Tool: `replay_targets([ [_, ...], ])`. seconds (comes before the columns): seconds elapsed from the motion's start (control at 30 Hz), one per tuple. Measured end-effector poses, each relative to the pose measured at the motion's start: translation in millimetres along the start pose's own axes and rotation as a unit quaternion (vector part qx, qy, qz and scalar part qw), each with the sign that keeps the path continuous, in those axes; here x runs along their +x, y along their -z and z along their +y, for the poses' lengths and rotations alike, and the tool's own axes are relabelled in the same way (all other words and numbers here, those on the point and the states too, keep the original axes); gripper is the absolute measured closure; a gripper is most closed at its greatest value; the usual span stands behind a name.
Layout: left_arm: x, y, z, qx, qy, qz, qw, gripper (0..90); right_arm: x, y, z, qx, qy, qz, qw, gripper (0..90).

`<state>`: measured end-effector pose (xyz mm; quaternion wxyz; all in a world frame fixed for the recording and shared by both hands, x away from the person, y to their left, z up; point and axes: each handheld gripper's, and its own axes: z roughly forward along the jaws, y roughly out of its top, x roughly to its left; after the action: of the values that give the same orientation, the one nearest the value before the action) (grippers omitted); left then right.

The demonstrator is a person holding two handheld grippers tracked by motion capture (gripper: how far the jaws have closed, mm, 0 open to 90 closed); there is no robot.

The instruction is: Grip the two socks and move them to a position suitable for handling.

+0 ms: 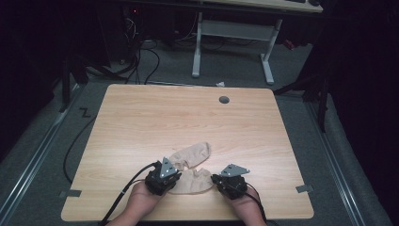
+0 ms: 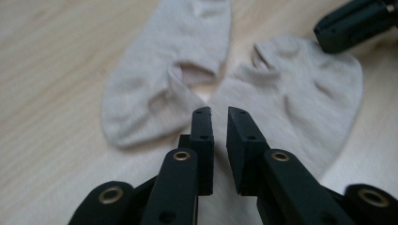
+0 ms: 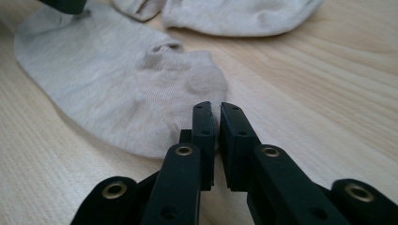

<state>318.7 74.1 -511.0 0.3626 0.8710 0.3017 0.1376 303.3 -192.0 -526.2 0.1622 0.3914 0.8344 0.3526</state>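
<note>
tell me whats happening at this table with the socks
A person sits at a wooden table, holding a gripper in each hand. Two beige ankle socks lie near the front edge: the near sock between the grippers and the far sock just behind it, apparently touching it. The left gripper sits at one end of the near sock and the right gripper at the other, each with its jaws almost closed, a thin gap left. Neither sock looks lifted or gripped yet.

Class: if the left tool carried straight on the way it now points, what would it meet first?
Most likely the near sock, which lies right past the left tool. The far sock sits left of that line. Depth is hard to judge.
</note>
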Motion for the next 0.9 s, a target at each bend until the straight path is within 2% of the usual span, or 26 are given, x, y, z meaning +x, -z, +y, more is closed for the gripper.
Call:
replay_targets([
  [0.07,1.4,2.0,-8.5,0.012,0.005,-0.003,0.9999,79.6,10.2,-2.7,2.8,0.002,0.013,0.009,0.9999,85.1],
  [0.17,3.2,3.3,-11.5,0.017,0.012,-0.004,0.9998,78.9,16.6,-4.8,4.7,0.003,0.020,0.015,0.9997,85.1],
  [0.23,2.9,4.0,-15.8,0.025,0.007,0.000,0.9997,78.6,22.3,-6.2,6.4,0.004,0.023,0.024,0.9994,84.9],
  [0.3,2.4,4.8,-18.0,0.025,0.004,-0.002,0.9997,78.6,25.7,-4.3,10.4,-0.006,0.029,0.016,0.9994,84.0],
  [0.33,2.8,4.9,-17.8,0.025,0.004,-0.003,0.9997,78.3,27.1,-3.4,22.4,-0.018,0.030,0.012,0.9993,82.2],
  [0.43,2.4,2.4,-18.0,0.016,0.002,-0.012,0.9998,78.3,27.8,-9.4,36.4,-0.022,0.029,0.017,0.9992,80.4],
  [0.5,-1.7,-0.2,-17.7,0.008,-0.012,-0.024,0.9996,79.0,27.7,-23.3,52.7,-0.018,0.033,0.013,0.9992,78.9],
  [0.53,-5.1,-1.2,-17.1,0.006,-0.020,-0.028,0.9994,80.2,24.1,-33.7,63.0,-0.012,0.023,0.002,0.9997,79.1],
  [0.57,-11.5,-3.1,-15.7,0.002,-0.032,-0.039,0.9987,80.2,21.5,-35.9,65.0,-0.010,0.020,-0.004,0.9997,79.5],
  [0.67,-15.1,-2.5,-12.5,0.000,-0.043,-0.039,0.9983,79.4,12.6,-40.3,64.4,-0.004,0.010,-0.022,0.9997,81.5],
  [0.73,-7.4,3.5,-7.3,-0.024,-0.037,-0.026,0.9987,77.9,1.1,-43.3,57.9,0.007,-0.003,-0.033,0.9994,83.9],
  [0.77,2.7,7.8,-3.4,-0.043,-0.021,-0.013,0.9988,78.0,-1.8,-43.4,55.7,0.011,-0.009,-0.035,0.9993,85.0],
  [0.8,27.7,9.5,5.1,-0.054,0.008,0.020,0.9983,81.4,-7.5,-41.9,52.0,0.011,-0.014,-0.040,0.9991,86.9],
  [0.83,27.7,9.5,5.1,-0.054,0.008,0.020,0.9983,84.0,-7.5,-41.9,52.0,0.011,-0.014,-0.040,0.9991,86.9],
  [0.9,54.8,-7.1,15.2,-0.030,0.029,0.056,0.9976,85.8,-12.6,-44.2,54.6,0.012,-0.017,-0.046,0.9987,89.1],
])
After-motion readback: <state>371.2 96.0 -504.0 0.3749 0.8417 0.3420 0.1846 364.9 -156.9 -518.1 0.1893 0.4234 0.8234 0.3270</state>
